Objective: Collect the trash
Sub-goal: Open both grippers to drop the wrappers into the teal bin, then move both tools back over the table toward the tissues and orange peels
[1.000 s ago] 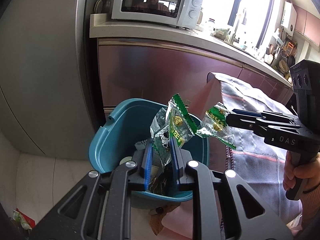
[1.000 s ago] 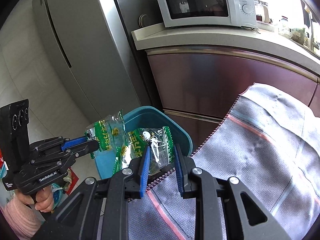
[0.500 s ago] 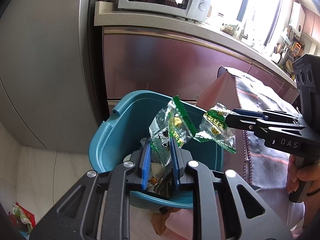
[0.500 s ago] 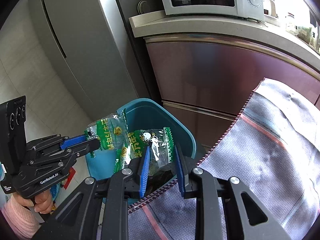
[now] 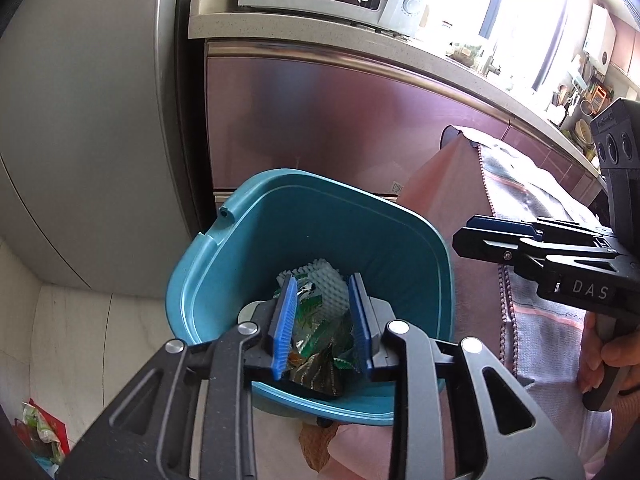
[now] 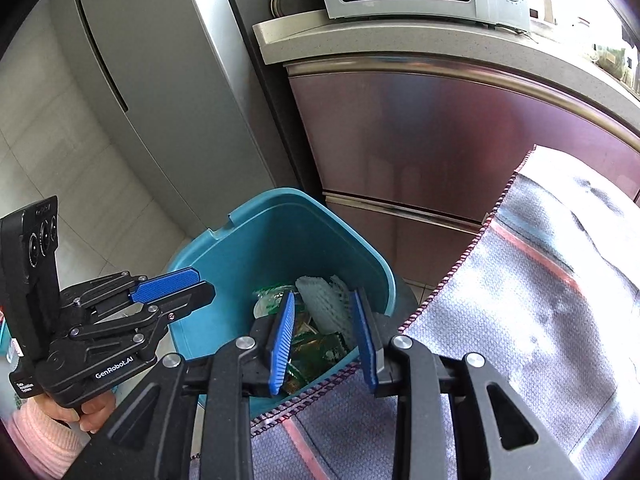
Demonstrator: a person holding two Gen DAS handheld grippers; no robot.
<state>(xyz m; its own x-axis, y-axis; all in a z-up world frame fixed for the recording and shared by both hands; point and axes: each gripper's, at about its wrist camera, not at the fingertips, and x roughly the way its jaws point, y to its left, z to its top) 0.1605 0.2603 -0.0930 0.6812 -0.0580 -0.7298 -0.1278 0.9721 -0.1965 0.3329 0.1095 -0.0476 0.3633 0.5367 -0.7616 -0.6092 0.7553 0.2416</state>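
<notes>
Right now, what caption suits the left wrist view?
Left gripper, jaws opening and empty, above a teal bin holding green wrappers.

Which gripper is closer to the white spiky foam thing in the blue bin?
Hard to call; the left looks slightly nearer. The left gripper hangs over the blue bin, above the white foam. The right gripper is above the bin's rim by the cloth. Both are opening, with nothing between their fingers.

The right gripper (image 6: 324, 336) hangs over the teal bin (image 6: 240, 252), jaws opening with nothing between them. Below lie green wrappers (image 6: 320, 350) and what looks like a white foam net (image 6: 326, 304). The left gripper (image 6: 188, 286), empty, is left of the bin; a grey cloth (image 6: 540, 340) is right.
</notes>
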